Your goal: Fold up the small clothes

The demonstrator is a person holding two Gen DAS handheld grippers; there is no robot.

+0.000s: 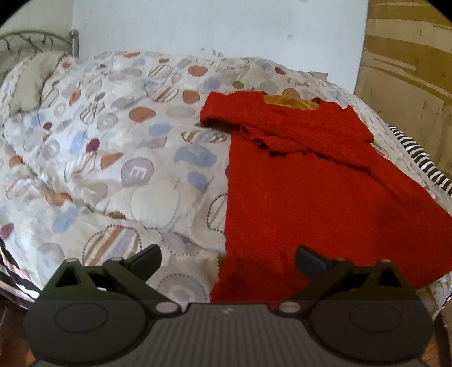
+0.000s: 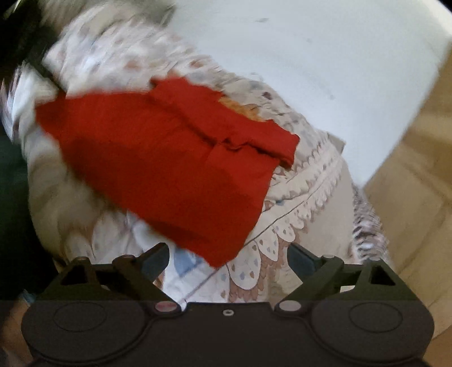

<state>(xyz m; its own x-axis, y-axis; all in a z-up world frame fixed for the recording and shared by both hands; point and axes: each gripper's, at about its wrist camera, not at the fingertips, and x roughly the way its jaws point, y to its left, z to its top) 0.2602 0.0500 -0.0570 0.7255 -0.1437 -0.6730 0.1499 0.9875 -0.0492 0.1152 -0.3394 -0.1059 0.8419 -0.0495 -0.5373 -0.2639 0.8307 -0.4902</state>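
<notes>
Red knit fabric is lying spread on the bed — the red garment [image 1: 305,175] is resting on the patterned quilt [image 1: 113,141], toward the right side in the left wrist view, its sleeves folded in across the chest and a yellow-orange lining [image 1: 291,102] peeking out at the neck. Left gripper [image 1: 228,261] is hanging with its jaws wide apart over the near hem, nothing between them but quilt and the garment's edge below. Right gripper [image 2: 228,258] is also standing apart — its view is blurring, but the garment's lower corner [image 2: 217,254] is showing just ahead of the fingers, not pinched. Behind the bed, a white wall [image 1: 212,25] and a metal bedframe [image 1: 36,39] are showing.
</notes>
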